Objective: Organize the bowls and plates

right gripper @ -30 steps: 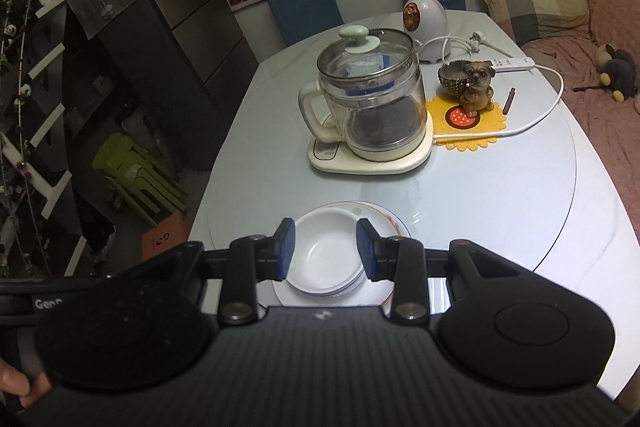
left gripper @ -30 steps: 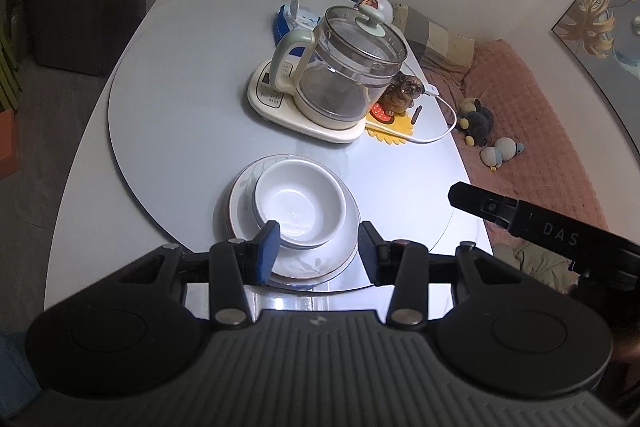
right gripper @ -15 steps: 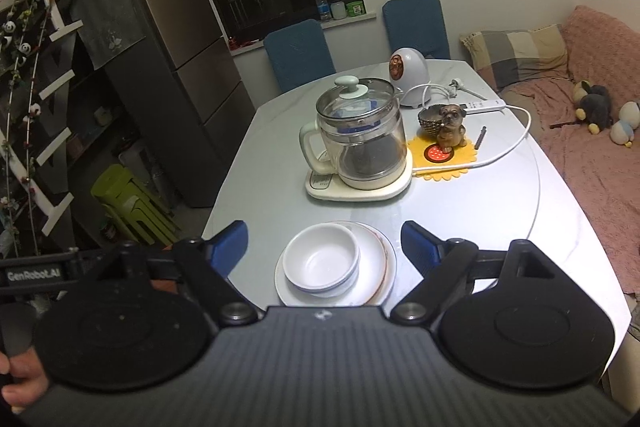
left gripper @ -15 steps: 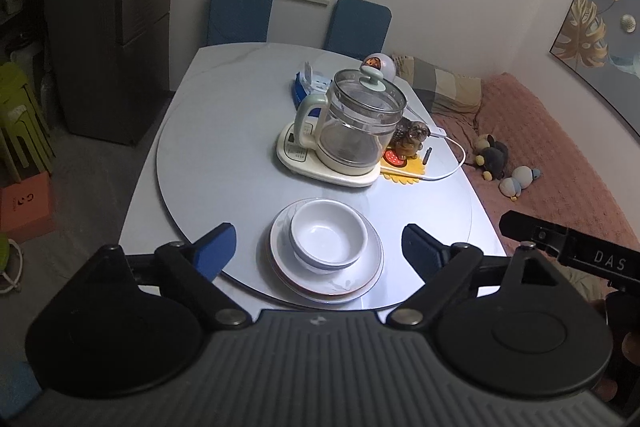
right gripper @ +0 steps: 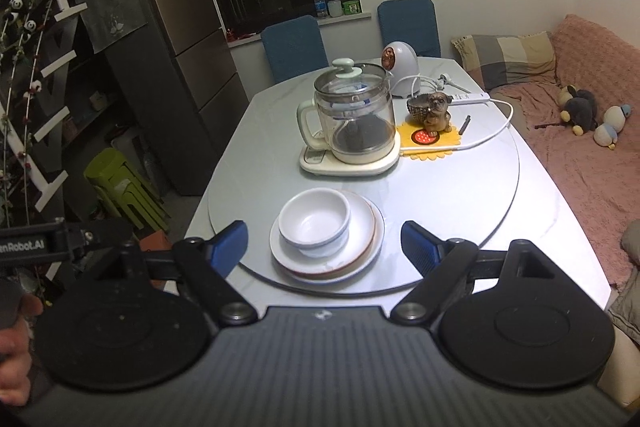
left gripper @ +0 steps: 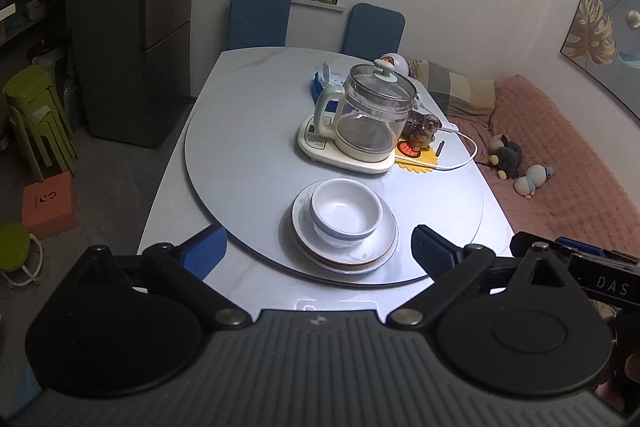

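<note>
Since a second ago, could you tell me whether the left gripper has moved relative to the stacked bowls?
Yes. The left gripper has pulled back and up from the bowls; they look smaller and farther beyond its opening jaws, with nothing between them.

Dim room, glare on table (left gripper: 460, 195), fisheye-bent edges, sharp focus

White bowls (right gripper: 314, 221) stacked on plates (right gripper: 362, 247), kettle (right gripper: 352, 119) behind — right gripper (right gripper: 324, 245) jaws spread, empty

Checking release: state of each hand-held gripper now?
Left hand-held gripper: jaws opening, nothing between them.
Right hand-held gripper: open, holding nothing.
</note>
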{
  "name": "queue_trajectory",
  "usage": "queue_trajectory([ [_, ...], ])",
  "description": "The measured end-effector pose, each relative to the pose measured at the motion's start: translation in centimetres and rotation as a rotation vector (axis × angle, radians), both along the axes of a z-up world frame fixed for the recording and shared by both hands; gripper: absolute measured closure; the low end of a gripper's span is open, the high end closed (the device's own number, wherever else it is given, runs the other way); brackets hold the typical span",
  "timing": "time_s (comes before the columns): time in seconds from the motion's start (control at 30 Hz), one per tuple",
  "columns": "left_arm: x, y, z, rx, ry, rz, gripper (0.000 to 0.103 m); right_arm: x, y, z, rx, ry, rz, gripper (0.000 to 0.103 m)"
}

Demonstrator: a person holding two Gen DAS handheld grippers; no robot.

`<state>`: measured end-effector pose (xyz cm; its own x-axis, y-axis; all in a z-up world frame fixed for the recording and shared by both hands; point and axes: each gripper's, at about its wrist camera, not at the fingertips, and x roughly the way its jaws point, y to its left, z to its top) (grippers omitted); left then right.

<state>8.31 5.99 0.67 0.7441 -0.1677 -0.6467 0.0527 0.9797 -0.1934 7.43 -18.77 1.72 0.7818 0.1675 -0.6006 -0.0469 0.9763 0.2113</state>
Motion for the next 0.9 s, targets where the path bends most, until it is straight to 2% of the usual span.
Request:
queue_trajectory([
  [0.53, -4.8, -0.6, -2.5, 0.066, 0.02, 0.002, 0.003, -5.0, 0.4, -2.2, -0.04, -0.003, -0.004, 0.018],
  [0.9, -5.9, -0.4, -3.4, 0.071, 0.036, 0.018, 0.003, -5.7, 0.4, -2.4, -0.05, 0.0, -0.019, 0.018],
])
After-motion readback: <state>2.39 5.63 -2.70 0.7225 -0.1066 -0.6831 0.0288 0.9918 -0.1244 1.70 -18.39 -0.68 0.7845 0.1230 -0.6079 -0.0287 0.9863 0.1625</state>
